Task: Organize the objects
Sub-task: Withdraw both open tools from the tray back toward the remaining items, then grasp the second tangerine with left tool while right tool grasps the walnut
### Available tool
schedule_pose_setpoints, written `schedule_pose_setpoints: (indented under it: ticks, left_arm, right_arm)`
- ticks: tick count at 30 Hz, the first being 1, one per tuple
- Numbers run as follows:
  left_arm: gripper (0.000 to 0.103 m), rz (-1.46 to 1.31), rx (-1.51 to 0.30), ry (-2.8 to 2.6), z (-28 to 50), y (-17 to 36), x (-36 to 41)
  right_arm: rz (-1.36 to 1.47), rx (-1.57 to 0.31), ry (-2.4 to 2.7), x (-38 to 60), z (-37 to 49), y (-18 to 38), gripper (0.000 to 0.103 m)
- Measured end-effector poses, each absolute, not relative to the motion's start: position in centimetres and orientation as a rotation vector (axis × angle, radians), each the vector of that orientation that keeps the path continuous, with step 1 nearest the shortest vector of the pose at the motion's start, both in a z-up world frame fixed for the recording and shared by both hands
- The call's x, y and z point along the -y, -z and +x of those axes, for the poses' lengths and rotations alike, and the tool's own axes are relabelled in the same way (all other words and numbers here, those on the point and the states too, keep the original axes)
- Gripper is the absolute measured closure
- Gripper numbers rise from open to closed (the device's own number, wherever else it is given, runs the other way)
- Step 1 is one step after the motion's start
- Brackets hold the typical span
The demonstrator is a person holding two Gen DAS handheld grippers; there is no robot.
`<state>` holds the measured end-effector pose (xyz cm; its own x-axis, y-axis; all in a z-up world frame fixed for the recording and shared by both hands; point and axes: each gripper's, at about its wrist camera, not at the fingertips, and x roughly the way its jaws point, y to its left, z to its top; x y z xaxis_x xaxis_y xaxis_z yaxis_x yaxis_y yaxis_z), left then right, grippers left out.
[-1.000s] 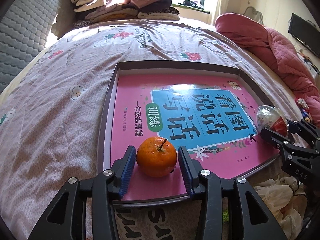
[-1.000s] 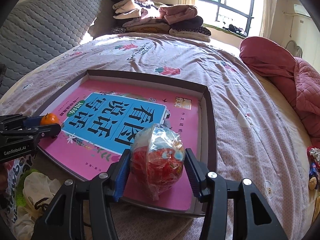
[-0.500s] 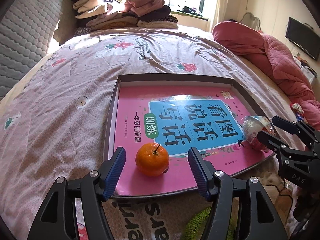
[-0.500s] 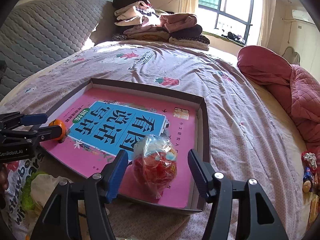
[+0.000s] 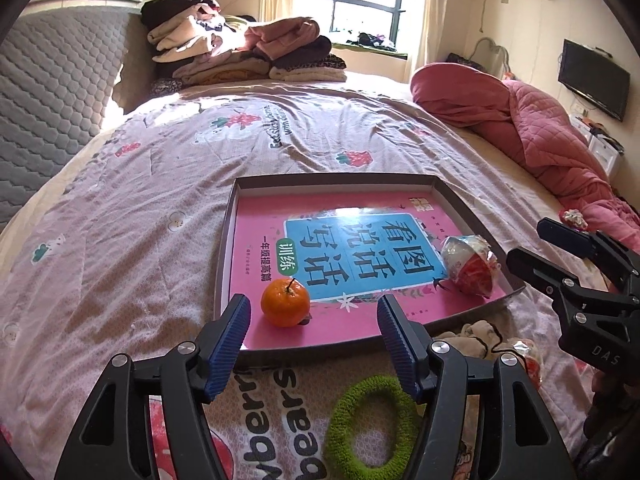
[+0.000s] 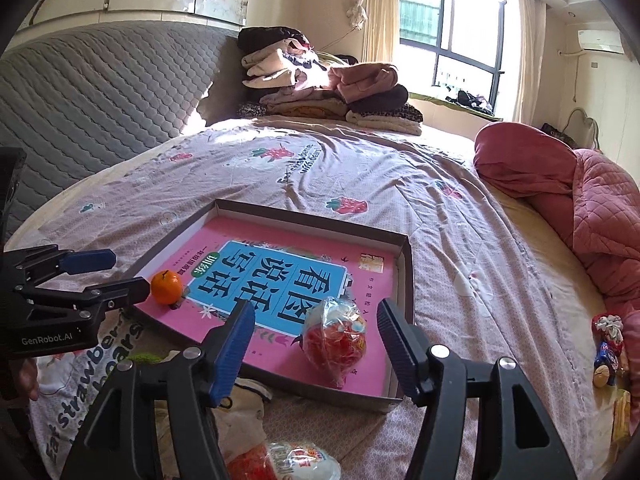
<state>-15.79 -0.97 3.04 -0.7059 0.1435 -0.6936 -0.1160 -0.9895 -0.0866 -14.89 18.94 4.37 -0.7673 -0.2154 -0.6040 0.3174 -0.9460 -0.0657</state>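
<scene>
A shallow dark-rimmed tray [image 5: 336,178] lies on the bed with a pink and blue book [image 5: 360,240] flat inside it. An orange [image 5: 285,302] rests on the book's near left corner. It sits just beyond my left gripper [image 5: 314,312], which is open and touches nothing. A clear snack bag with red contents [image 6: 335,336] lies on the tray's near right part, in front of my open right gripper [image 6: 316,316], apart from both pads. The right wrist view shows the left gripper [image 6: 124,274] beside the orange [image 6: 166,287]. The left wrist view shows the right gripper [image 5: 528,240] by the bag [image 5: 472,266].
In front of the tray lie a green fuzzy ring [image 5: 372,424], a beige cloth item [image 5: 476,336] and another snack packet [image 6: 288,460]. Folded clothes [image 5: 240,56] are stacked at the far end, a red quilt [image 5: 540,128] on the right, small toys [image 6: 608,348] at the bed's right edge.
Both grippers opened wider, letting go of the orange and the snack bag. Both then drew back and upward from the tray, and the two items stay on the book.
</scene>
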Motion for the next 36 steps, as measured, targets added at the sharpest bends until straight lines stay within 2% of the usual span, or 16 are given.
schedule_pose_setpoints:
  ticks: [11,36]
  left_arm:
    - [0.036,-1.105,0.054,-2.781,-11.0,-3.4,1.4]
    - [0.036,-1.184,0.019,-2.756,-4.6,-1.6,1.2]
  right_arm:
    - [0.806,-0.218,2.707,-19.2,-9.8,-6.3,0.038]
    - [0.868,-0.214,2.709,-20.7,-2.6,-4.8,0.038]
